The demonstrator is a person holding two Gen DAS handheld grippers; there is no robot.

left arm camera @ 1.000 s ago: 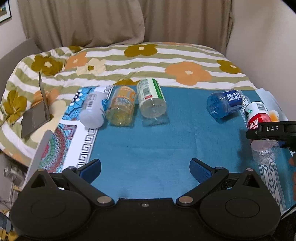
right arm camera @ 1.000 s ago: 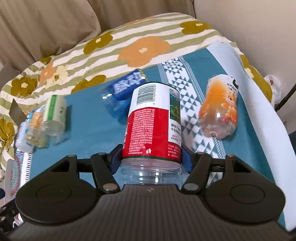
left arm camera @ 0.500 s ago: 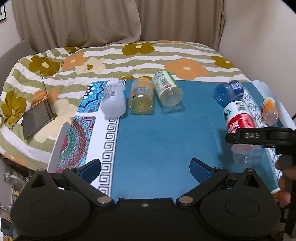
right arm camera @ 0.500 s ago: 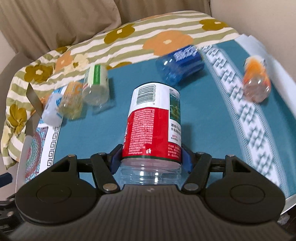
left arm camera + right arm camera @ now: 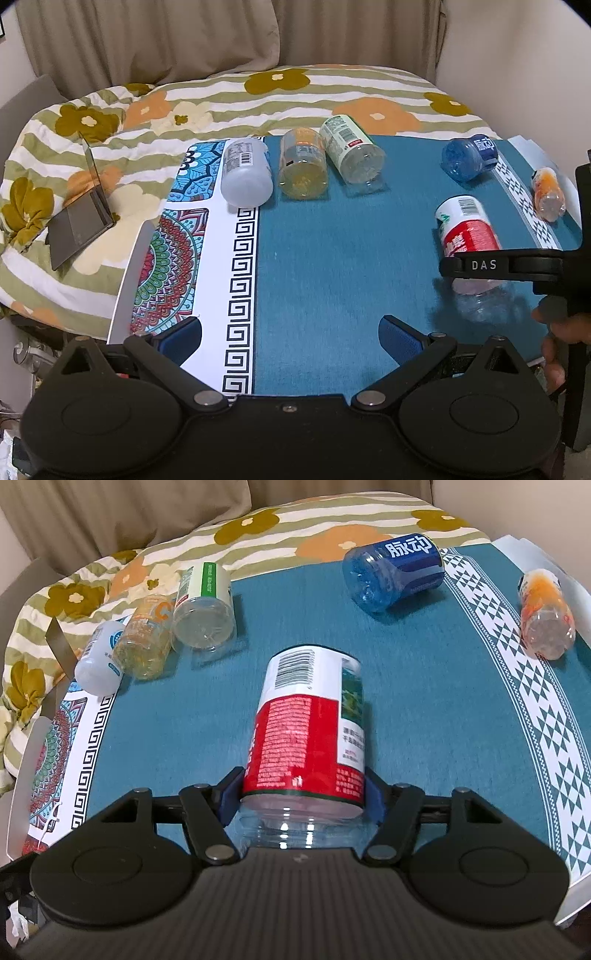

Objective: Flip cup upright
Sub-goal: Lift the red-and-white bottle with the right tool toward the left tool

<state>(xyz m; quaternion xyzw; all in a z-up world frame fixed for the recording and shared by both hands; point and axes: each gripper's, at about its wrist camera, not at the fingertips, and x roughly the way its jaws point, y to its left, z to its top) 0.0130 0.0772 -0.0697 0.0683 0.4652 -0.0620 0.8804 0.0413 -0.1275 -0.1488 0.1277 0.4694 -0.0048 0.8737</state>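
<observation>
Right wrist: hand-held gripper [image 5: 301, 797] around tilted cup [image 5: 308, 734].

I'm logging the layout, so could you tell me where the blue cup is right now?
The blue cup lies on its side at the far right of the teal mat, between the green-labelled cup and the orange cup.

right gripper [image 5: 480, 265] clamps red-labelled cup [image 5: 467, 230], tilted.
</observation>
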